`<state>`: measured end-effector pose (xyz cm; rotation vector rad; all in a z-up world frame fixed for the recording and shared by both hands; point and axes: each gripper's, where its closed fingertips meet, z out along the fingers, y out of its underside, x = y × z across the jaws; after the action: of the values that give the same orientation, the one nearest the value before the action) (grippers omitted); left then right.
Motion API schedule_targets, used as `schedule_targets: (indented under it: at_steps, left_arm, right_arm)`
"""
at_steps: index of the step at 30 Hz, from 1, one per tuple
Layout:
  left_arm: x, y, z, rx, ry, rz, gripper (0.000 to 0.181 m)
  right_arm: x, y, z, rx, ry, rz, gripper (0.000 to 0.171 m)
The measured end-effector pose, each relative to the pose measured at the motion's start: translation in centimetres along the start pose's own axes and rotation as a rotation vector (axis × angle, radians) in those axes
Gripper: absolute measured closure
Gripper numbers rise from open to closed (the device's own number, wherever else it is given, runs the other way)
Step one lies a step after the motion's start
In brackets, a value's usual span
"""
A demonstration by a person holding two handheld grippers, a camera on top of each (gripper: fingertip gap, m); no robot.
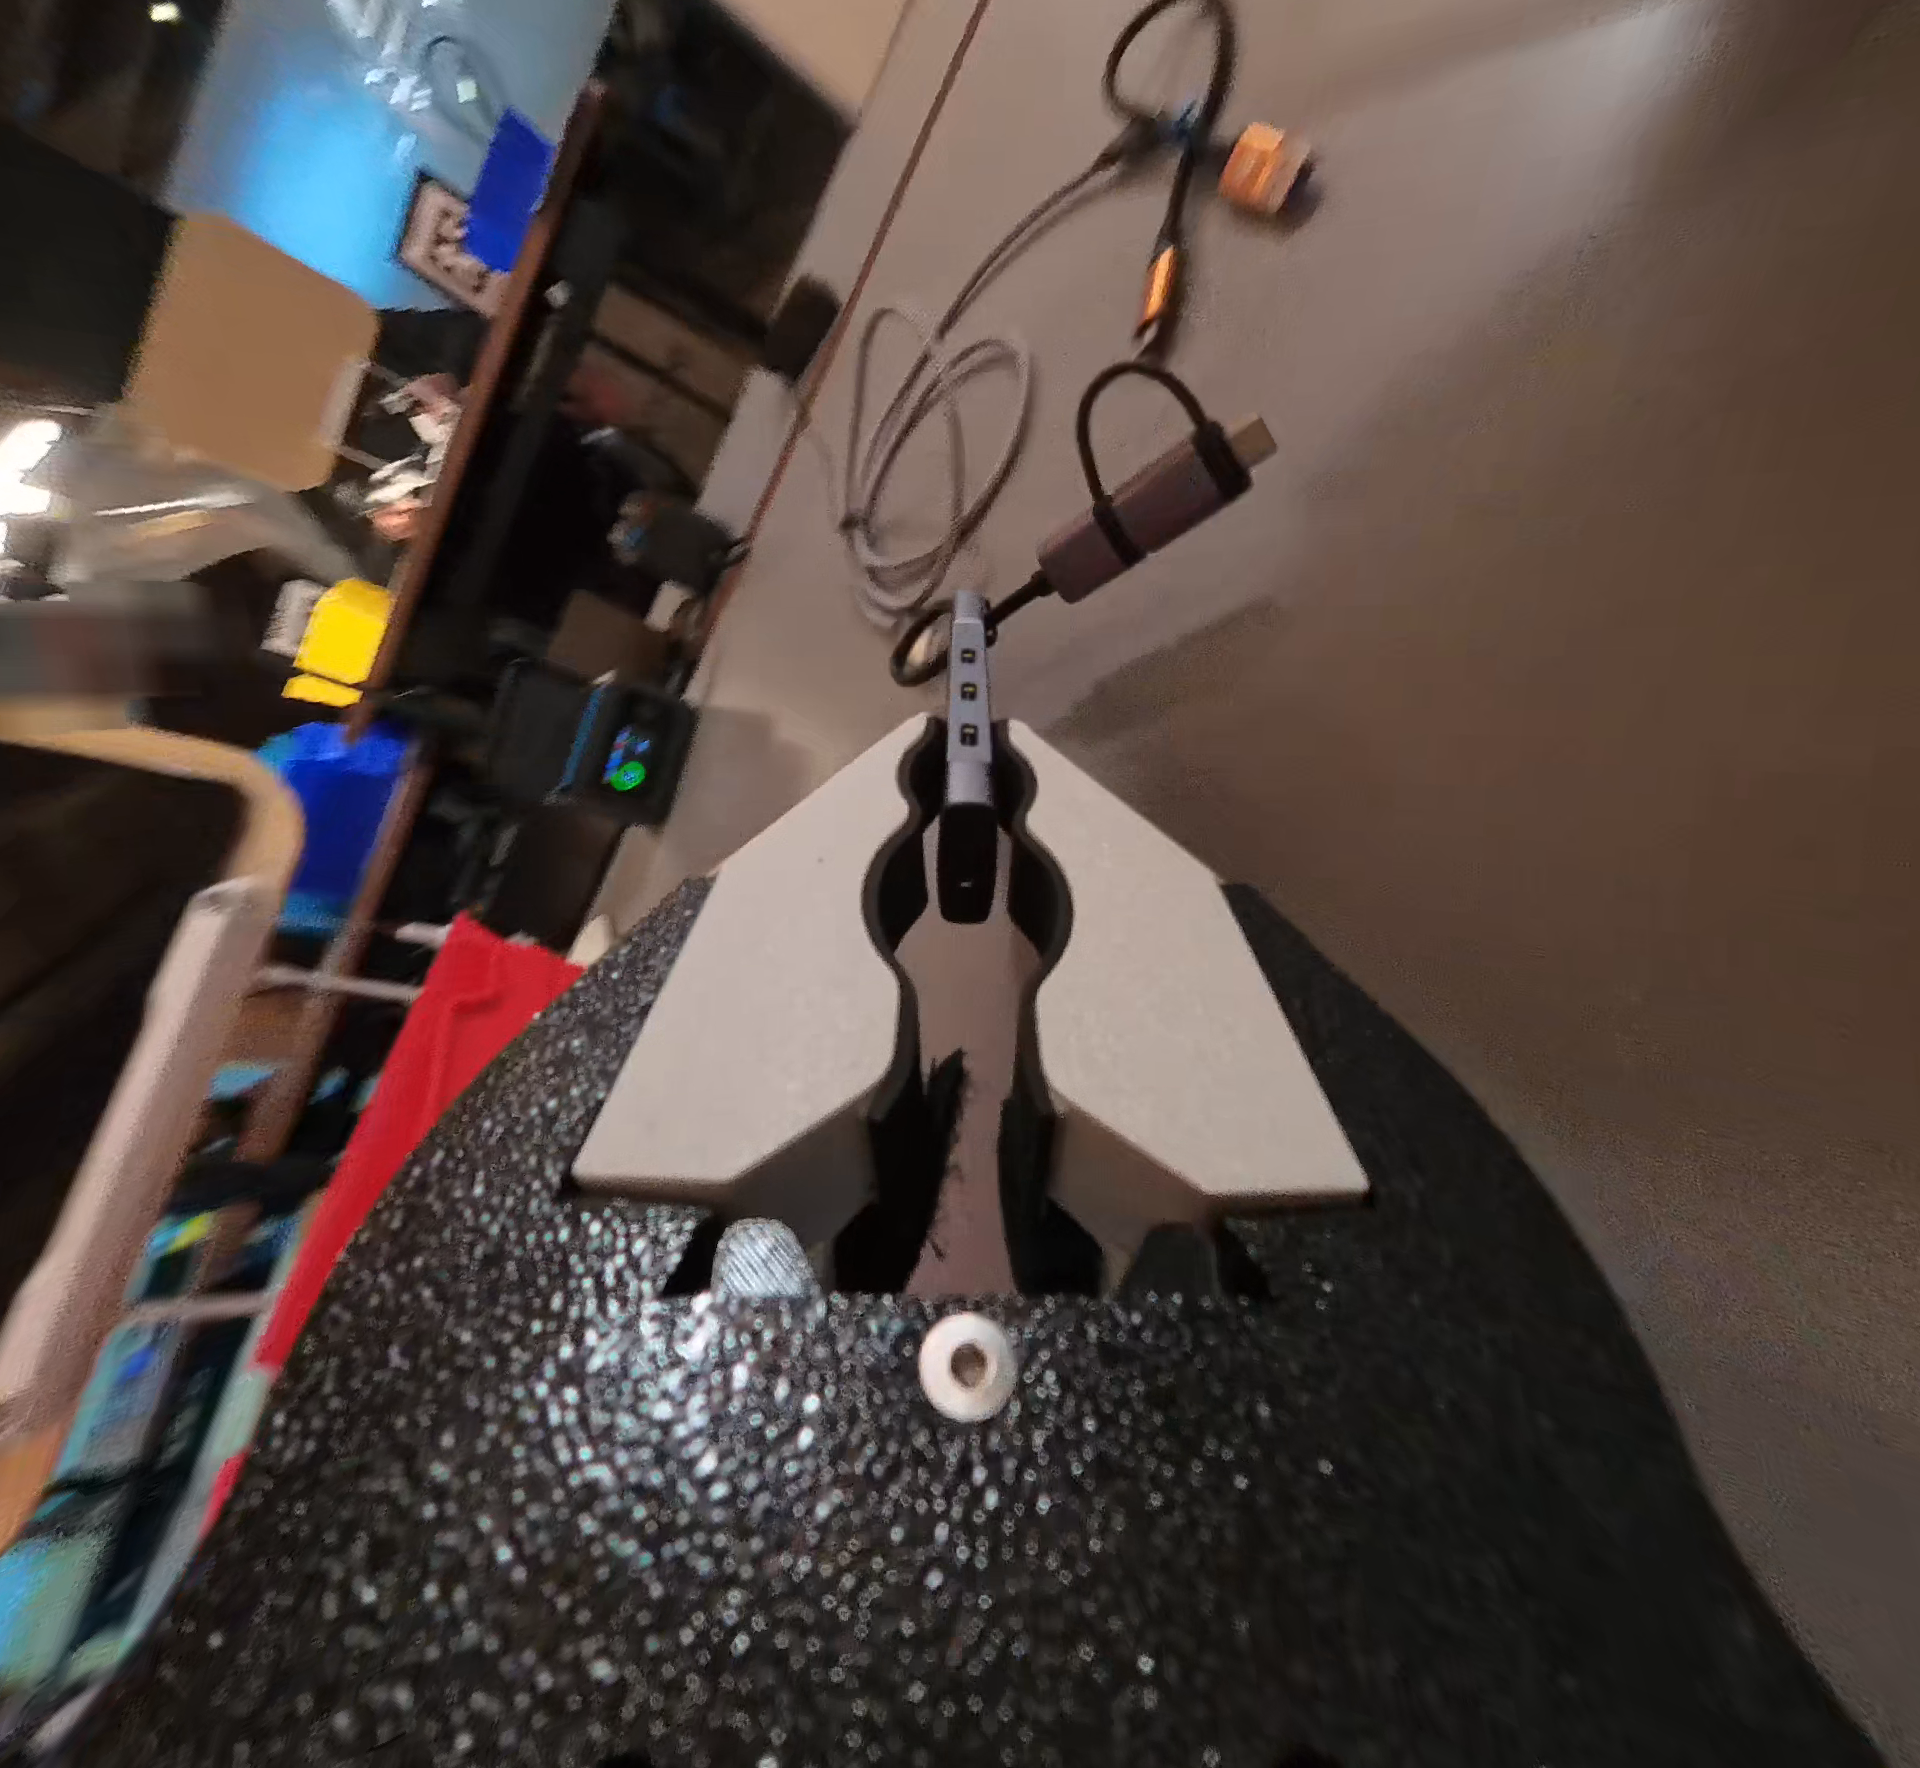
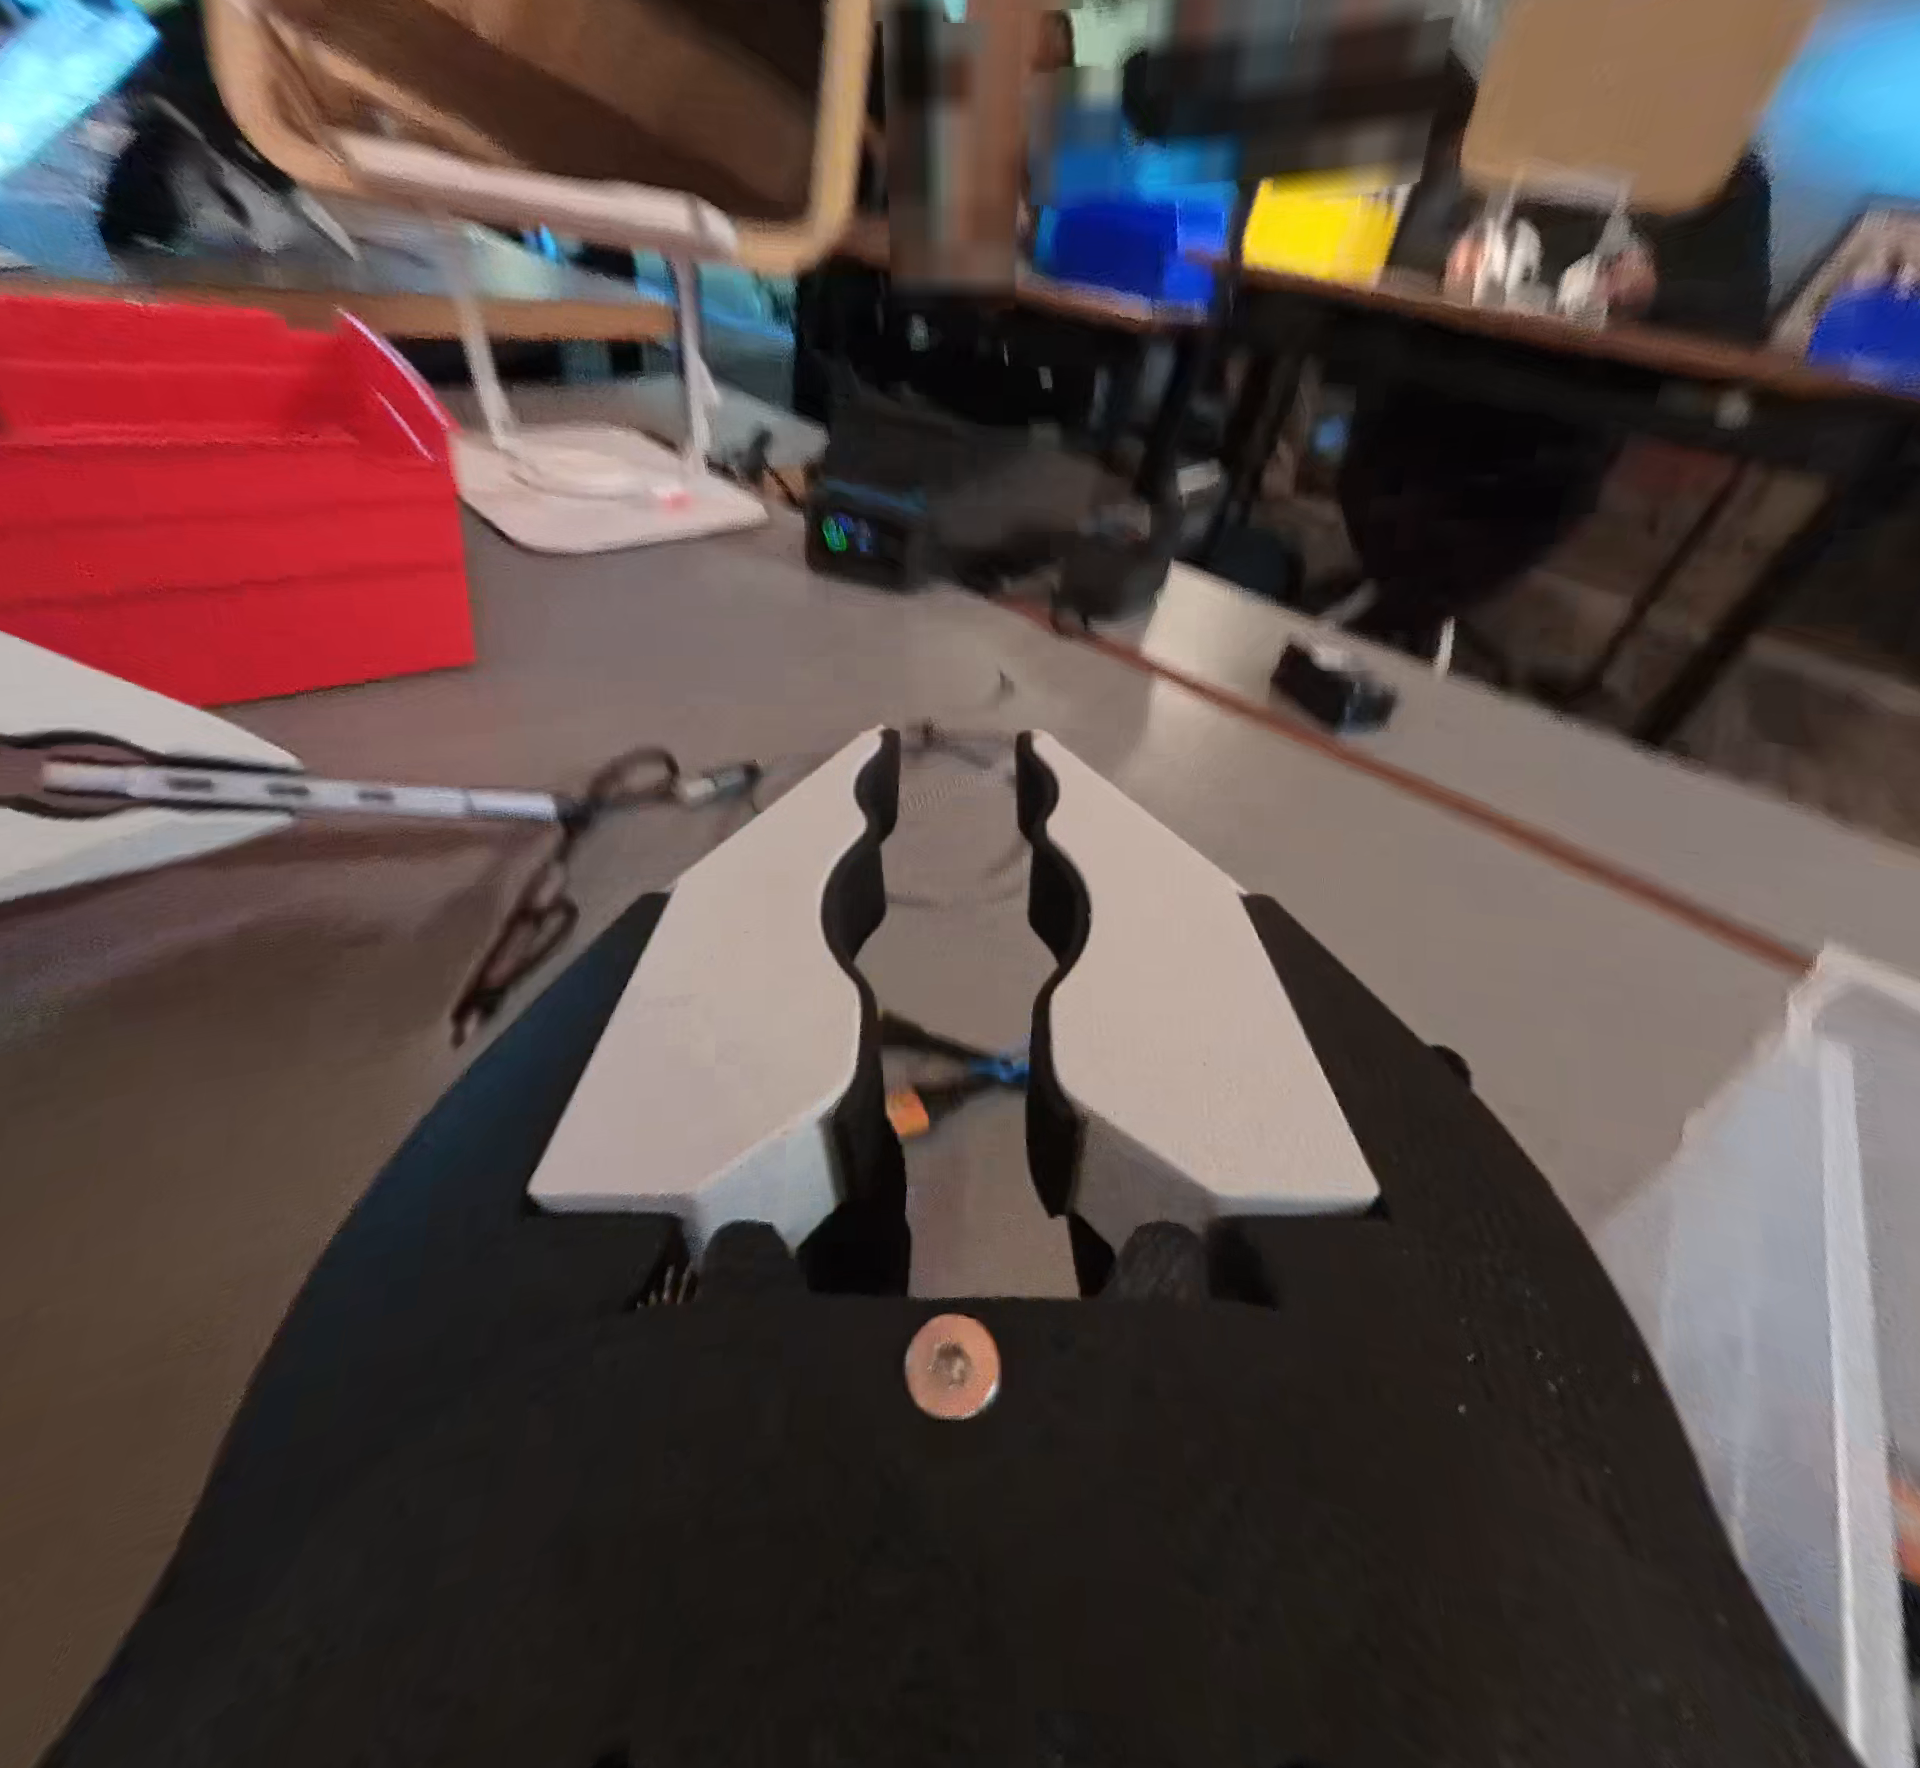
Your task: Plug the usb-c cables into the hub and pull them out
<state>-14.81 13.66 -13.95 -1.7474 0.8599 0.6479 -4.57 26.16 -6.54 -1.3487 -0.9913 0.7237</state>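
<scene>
Left tongs (image 1: 966,731) clench the hub (image 1: 968,679) at 12 o'clock above the surface (image 1: 1558,575); right tongs (image 2: 954,762), released, hold nothing. Step: fetching a cable. Next: grasp the orange-tipped cable (image 1: 1158,290), align with a port.

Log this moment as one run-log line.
left tool: shut on hub | right tool: open, empty | hub ports: all empty | cables: on table

A workshop or lab: long brown-edged grey table (image 2: 1455,845), more worktables behind, stacked blue plastic bins (image 2: 1132,248) and a yellow plastic bin (image 2: 1320,227), a red plastic bin (image 2: 229,513), a small black device with a lit coloured screen (image 2: 862,539), a white desk lamp (image 2: 582,347).
</scene>
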Motion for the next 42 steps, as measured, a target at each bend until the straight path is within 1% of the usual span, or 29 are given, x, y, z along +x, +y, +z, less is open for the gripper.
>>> schedule_targets:
  at_steps: [1,3,5,8,11,14,18,19,20,22,23,24,26,28,30,32,34,37,39,40,42]
  left_arm:
    - [-0.3,0.5,0.1,-0.02,-0.046,0.019,0.174]
    - [-0.3,1.2,0.3,-0.022,-0.082,0.019,0.174]
    - [-0.1,1.6,0.6,-0.024,-0.076,0.04,0.174]
    - [0.6,1.0,0.9,0.033,-0.028,0.025,0.174]
    - [0.8,0.9,0.9,0.055,0.006,-0.01,0.174]
    - [0.7,1.1,0.8,0.066,0.027,-0.052,0.174]
    - [0.5,1.4,0.9,0.059,0.025,-0.067,0.174]
    - [0.5,1.4,0.9,0.059,0.023,-0.064,0.174]
    - [0.5,1.4,0.8,0.058,0.021,-0.06,0.174]
    - [0.5,1.4,0.8,0.053,0.015,-0.051,0.174]
    - [0.5,1.4,0.8,0.052,0.013,-0.046,0.174]
    - [0.5,1.4,0.9,0.05,0.01,-0.04,0.174]
    - [0.4,1.5,0.9,0.041,-0.001,-0.028,0.174]
    - [0.2,1.8,0.9,0.028,-0.014,-0.023,0.174]
    - [0.1,1.8,0.9,0.029,-0.015,-0.027,0.174]
    - [0.1,1.9,0.9,0.027,-0.016,-0.032,0.174]
    - [0.1,1.9,0.9,0.027,-0.015,-0.032,0.174]
    - [0.1,1.9,0.9,0.023,-0.02,-0.027,0.174]
    - [0.0,1.9,0.9,0.022,-0.021,-0.027,0.174]
    - [0.0,1.9,0.9,0.022,-0.02,-0.028,0.174]
    - [0.0,1.9,0.9,0.023,-0.02,-0.028,0.174]
  right_arm:
    - [0.7,1.3,0.3,-0.07,0.022,0.033,0.149]
    - [1.5,3.9,0.7,-0.21,0.057,0.056,0.148]
    - [1.2,5.7,0.9,-0.306,0.038,0.038,0.149]
    - [0.0,7.8,0.8,-0.429,-0.056,-0.112,0.152]
    - [-1.9,9.5,0.6,-0.516,-0.231,-0.249,0.151]
    - [-1.8,10.8,1.0,-0.603,-0.281,-0.342,0.15]
    - [-0.7,11.0,1.9,-0.639,-0.256,-0.262,0.15]
    - [0.1,10.7,2.1,-0.639,-0.209,-0.22,0.151]
    - [1.3,10.5,2.2,-0.636,-0.137,-0.175,0.155]
    - [4.5,10.3,1.9,-0.639,0.045,-0.089,0.164]
    - [5.9,10.3,1.5,-0.642,0.124,-0.027,0.165]
    - [6.4,10.3,1.3,-0.633,0.141,0.051,0.164]
    - [5.0,9.9,1.4,-0.611,0.041,0.159,0.16]
    - [3.6,9.6,1.0,-0.627,-0.041,0.093,0.159]
    - [2.4,10.1,0.1,-0.7,-0.098,0.019,0.158]
    - [1.1,10.8,-0.3,-0.761,-0.134,0.076,0.157]
    - [0.6,11.3,-0.3,-0.783,-0.135,0.161,0.156]
    - [-0.3,11.8,0.2,-0.765,-0.146,0.169,0.156]
    - [-1.0,11.7,0.5,-0.76,-0.164,0.156,0.159]
    - [-1.5,11.7,0.4,-0.769,-0.186,0.153,0.16]
    - [-3.2,11.4,-0.2,-0.803,-0.284,0.165,0.163]
